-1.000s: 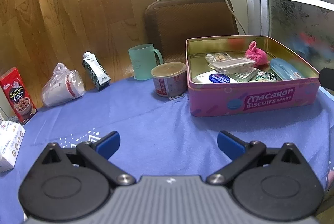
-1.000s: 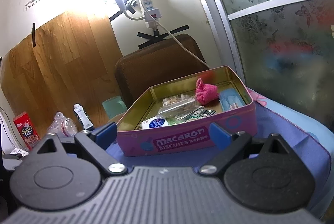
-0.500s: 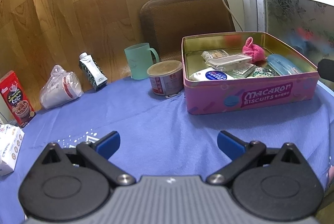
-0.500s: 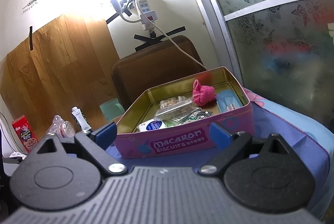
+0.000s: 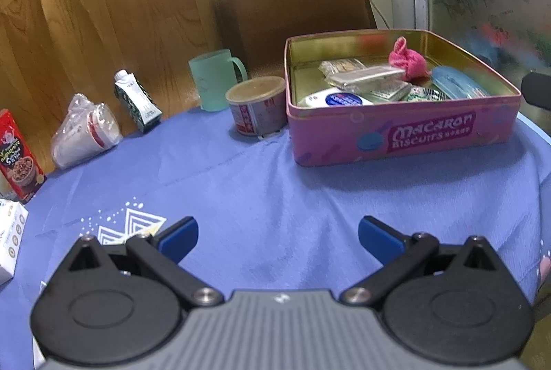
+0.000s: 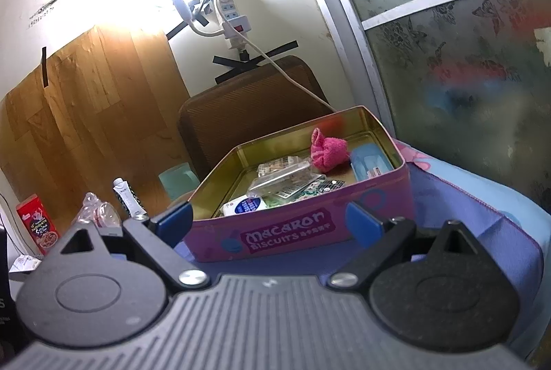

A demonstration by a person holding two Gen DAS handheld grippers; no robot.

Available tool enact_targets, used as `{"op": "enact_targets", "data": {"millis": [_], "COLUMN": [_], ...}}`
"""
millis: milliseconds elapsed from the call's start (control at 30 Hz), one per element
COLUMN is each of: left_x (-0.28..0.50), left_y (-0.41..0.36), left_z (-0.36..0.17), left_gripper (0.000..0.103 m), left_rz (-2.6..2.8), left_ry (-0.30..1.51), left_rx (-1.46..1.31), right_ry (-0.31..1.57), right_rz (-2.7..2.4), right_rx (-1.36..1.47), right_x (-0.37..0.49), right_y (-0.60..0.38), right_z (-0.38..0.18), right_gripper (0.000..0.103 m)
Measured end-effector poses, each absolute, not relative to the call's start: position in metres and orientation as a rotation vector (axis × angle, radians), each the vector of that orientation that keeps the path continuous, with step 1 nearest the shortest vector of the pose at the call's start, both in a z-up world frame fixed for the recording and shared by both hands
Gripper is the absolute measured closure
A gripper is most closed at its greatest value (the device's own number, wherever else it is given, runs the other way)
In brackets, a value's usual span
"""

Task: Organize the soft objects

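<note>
Right gripper (image 6: 267, 223), jaws wide & empty, faces the pink tin (image 6: 310, 232) just ahead; the pink cloth (image 6: 327, 151) sits up and beyond, toward the tin's back wall. Left gripper (image 5: 277, 237), also wide, empty, hangs farther off, tin ahead-right. Right looks nearer.

A lived-in room of a home. Ahead of the jaws a table (image 5: 275, 191) under a blue cloth carries household odds and ends: a pink biscuit tin (image 5: 399, 135), a green mug (image 5: 213, 80), a small drink carton (image 5: 136, 101) and a red snack box (image 5: 17, 156). Beyond them stands a brown chair back (image 5: 296, 11) against a wall with wood-look panelling (image 5: 103, 8), a taped-up power strip (image 6: 232, 15) and a frosted patterned glass door (image 6: 465, 60).
</note>
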State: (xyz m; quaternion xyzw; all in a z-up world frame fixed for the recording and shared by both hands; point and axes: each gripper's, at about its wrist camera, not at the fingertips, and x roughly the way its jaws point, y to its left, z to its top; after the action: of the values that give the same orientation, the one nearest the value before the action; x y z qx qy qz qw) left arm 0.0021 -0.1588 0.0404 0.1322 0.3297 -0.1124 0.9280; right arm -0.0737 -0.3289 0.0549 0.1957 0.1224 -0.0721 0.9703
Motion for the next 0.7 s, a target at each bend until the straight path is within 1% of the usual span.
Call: {"op": "enact_targets", "data": {"millis": [700], "left_x": [0.004], "left_y": [-0.17], "left_z": [0.03], "left_gripper": [0.0], "left_rz": [-0.236], "left_ry": [0.709], "left_rx": [0.301], "right_ry": [0.26], "right_rz": [-0.156], "right_rx": [0.415], "right_x": [-0.071], "right_y": [-0.334], "right_z": [0.048], "right_gripper": [0.006]}}
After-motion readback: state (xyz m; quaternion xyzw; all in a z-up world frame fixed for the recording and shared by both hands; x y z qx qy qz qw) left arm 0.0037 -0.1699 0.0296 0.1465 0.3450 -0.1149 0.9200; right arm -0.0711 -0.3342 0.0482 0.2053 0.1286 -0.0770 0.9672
